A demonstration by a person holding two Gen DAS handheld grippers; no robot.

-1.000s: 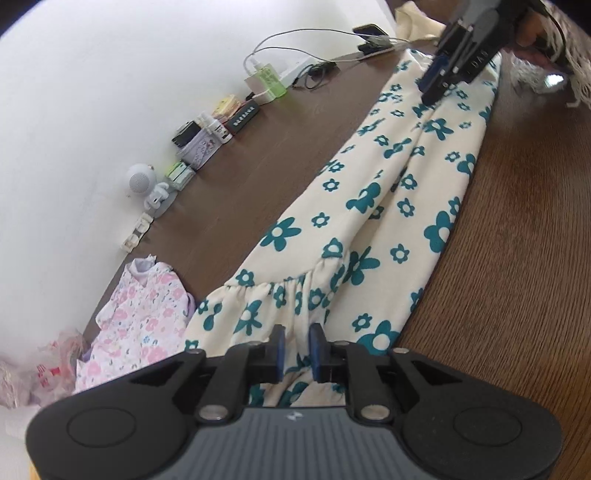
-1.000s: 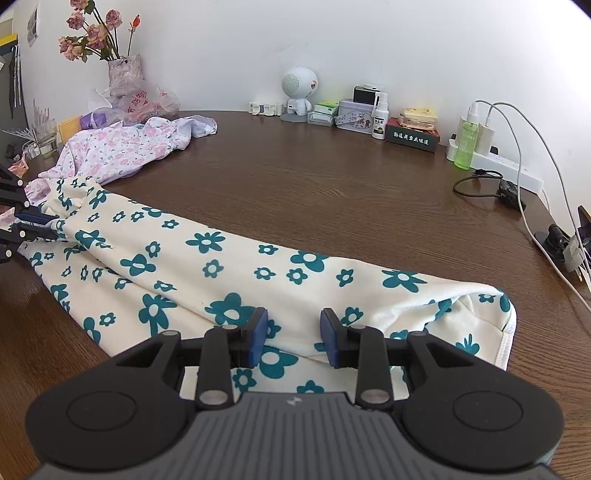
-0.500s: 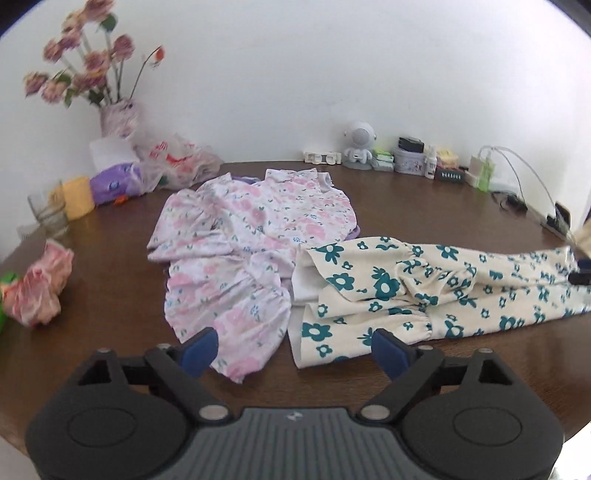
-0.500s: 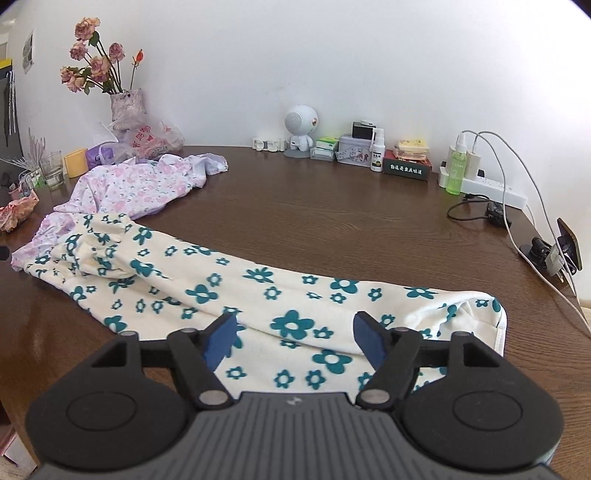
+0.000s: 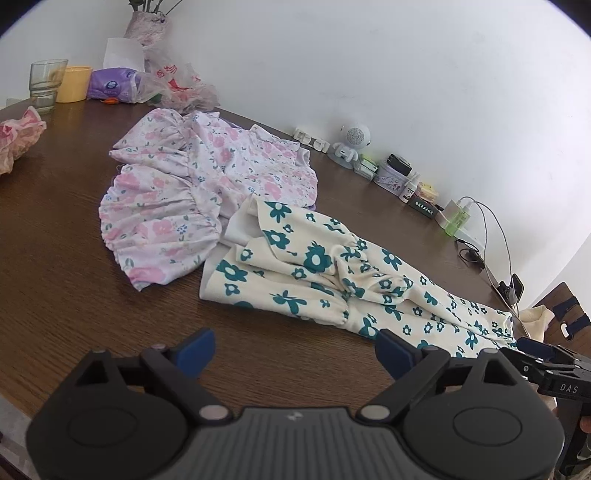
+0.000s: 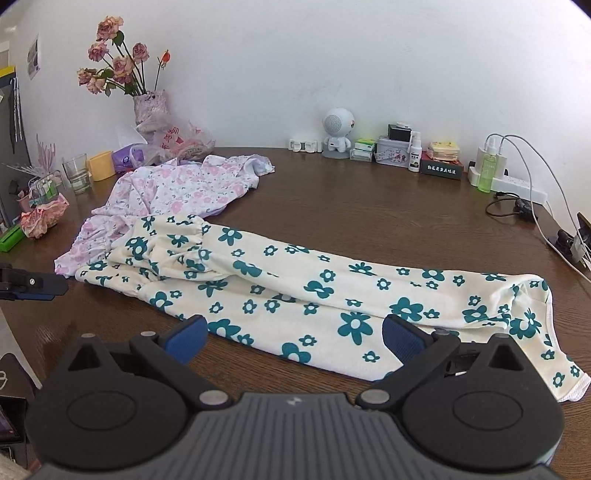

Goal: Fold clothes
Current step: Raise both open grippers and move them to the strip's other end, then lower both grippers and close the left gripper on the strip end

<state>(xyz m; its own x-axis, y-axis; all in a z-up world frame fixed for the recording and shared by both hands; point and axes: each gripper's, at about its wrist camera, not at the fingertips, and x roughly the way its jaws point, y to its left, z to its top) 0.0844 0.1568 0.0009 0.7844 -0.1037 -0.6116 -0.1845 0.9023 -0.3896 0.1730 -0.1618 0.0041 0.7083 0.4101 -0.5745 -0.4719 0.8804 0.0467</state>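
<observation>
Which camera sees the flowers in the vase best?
The right wrist view. There the pink flowers show whole, standing in their vase by the wall. The left wrist view shows only the vase and the bottoms of a few stems at the picture's top edge, with no blooms.

Home: flower vase [image 6: 149, 107], cluttered table [image 6: 369, 206]

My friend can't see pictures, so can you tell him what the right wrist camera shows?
A long cream garment with teal flowers lies folded lengthwise on a brown wooden table, just ahead of the open right gripper, which holds nothing. A pink flowered garment lies beyond its far-left end, and a vase of roses stands by the white wall.
</observation>
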